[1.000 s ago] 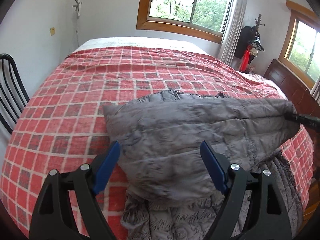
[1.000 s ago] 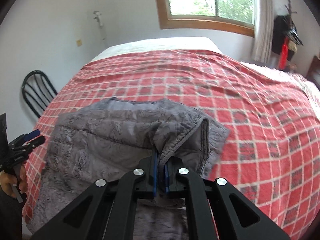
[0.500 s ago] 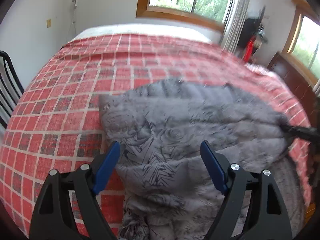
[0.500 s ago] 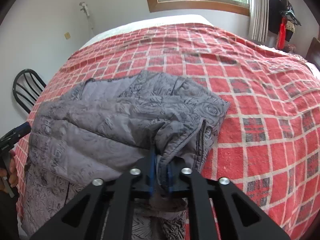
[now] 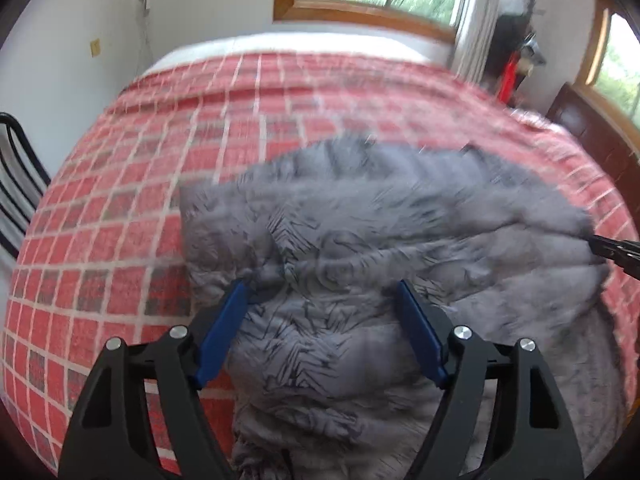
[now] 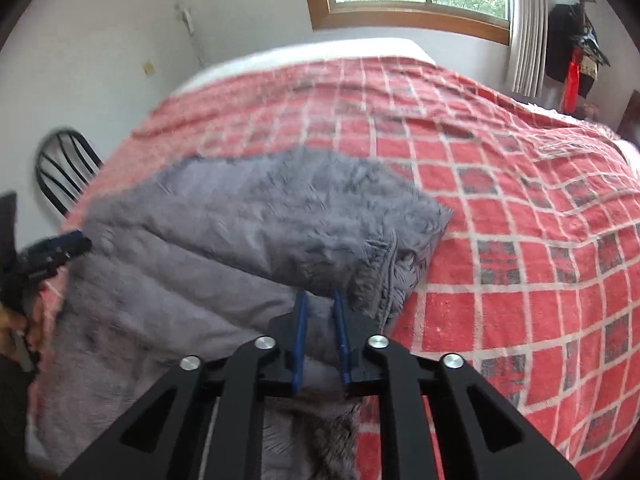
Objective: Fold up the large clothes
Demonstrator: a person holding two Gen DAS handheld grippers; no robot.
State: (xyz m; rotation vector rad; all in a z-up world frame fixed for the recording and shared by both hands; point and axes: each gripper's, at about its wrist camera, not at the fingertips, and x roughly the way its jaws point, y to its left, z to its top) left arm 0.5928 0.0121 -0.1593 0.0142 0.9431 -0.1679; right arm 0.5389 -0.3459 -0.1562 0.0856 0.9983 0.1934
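Note:
A grey quilted jacket (image 5: pixel 360 220) lies folded over itself on the red checked blanket (image 5: pixel 120 240). My left gripper (image 5: pixel 320 286) hovers over the jacket's near-left part. Its jaws stand wide and are closing, fabric lies beneath and between them, and the left fingertip (image 5: pixel 240 292) touches a ridge of cloth. My right gripper (image 6: pixel 319 296) sits at the jacket's (image 6: pixel 240 220) right edge. Its jaws stand a narrow gap apart and are closing, with grey fabric filling the gap. The right gripper's tip (image 5: pixel 616 250) shows at the jacket's right corner, and the left gripper (image 6: pixel 56 250) at the far left.
The bed's blanket (image 6: pixel 520 240) spreads far beyond the jacket to the white sheet by the wall. A black chair (image 6: pixel 60 168) stands left of the bed. A dark wooden headboard (image 5: pixel 592 124) and hanging dark and red items (image 6: pixel 572 84) are at the right. A hand (image 6: pixel 12 320) holds the left gripper.
Both grippers have sunk toward the bed and the lifted jacket fold has come down onto the layer below. The right jaws, tight before, now show a small gap.

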